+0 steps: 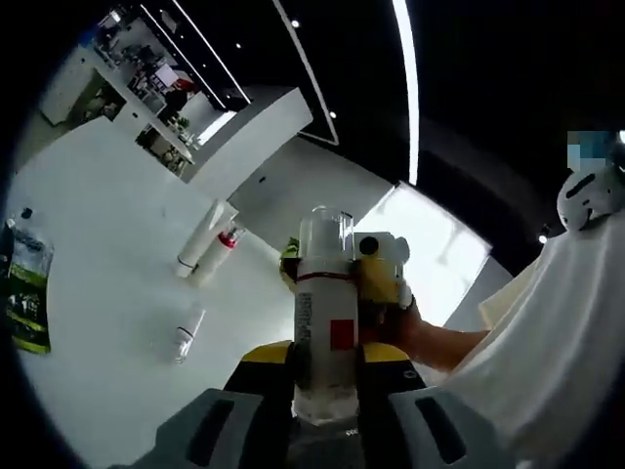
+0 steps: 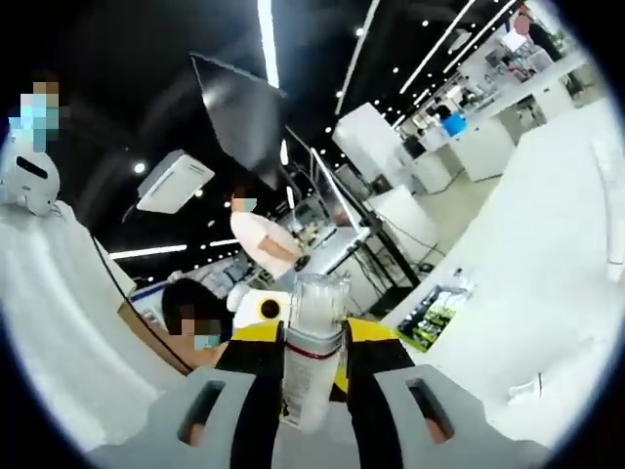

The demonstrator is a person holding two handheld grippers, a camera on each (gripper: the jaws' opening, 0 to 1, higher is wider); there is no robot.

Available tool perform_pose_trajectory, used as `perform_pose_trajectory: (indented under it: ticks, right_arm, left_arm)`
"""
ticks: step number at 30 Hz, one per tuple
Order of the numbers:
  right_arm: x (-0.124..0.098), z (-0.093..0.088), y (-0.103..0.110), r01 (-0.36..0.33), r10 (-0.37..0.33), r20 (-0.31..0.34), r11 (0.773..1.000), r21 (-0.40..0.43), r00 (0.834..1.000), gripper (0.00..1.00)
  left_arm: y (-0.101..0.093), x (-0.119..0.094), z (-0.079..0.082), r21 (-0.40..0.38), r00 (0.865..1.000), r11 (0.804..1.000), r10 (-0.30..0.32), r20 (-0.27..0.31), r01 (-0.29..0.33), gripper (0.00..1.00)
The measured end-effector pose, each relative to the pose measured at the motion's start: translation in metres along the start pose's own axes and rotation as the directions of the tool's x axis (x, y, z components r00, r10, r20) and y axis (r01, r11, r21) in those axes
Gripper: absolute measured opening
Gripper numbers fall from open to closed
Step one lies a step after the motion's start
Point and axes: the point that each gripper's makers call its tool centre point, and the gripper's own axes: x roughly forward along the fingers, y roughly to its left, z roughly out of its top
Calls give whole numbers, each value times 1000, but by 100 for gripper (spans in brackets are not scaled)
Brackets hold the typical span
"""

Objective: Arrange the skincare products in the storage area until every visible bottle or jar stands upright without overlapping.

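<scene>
A white spray bottle [image 1: 325,322] with a clear cap, a red band and a red square label stands upright between the jaws of my left gripper [image 1: 325,369], which is shut on its lower body. My right gripper [image 1: 383,276], yellow and held by a hand, meets the same bottle from the far side, just below the cap. In the right gripper view the bottle [image 2: 311,366] sits between the jaws of my right gripper [image 2: 312,363], shut on it, with the yellow left gripper [image 2: 262,315] close behind. The bottle is lifted off the table.
On the white table [image 1: 107,225] lie a white tube [image 1: 203,239], a red-capped tube [image 1: 225,242] beside it and a small clear bottle [image 1: 186,337]. A dark green package [image 1: 29,293] sits at the table's left. A person in white [image 1: 557,342] stands on the right.
</scene>
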Motion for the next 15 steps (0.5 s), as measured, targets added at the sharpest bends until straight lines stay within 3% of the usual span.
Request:
perform_pose_trajectory:
  ticks: [4, 9, 13, 14, 15]
  right_arm:
    - [3, -8, -16, 131, -130, -46, 991, 11, 990, 23]
    - [1, -12, -29, 232, -231, -31, 971, 60, 973, 24]
    - [3, -20, -32, 247, -243, -51, 966, 76, 969, 24]
    - [2, -21, -32, 248, -244, -56, 966, 79, 968, 20]
    - [2, -24, -22, 200, -193, -72, 974, 107, 979, 17]
  left_arm:
    - [18, -3, 3, 65, 993, 991, 116, 13, -117, 23]
    - [34, -8, 1, 151, 973, 961, 232, 3, -230, 23]
    - [34, -3, -12, 245, 962, 938, 267, -63, -245, 23]
    - [34, -3, -13, 238, 961, 939, 271, -62, -249, 23]
    - [35, -4, -14, 230, 960, 941, 271, -70, -249, 24]
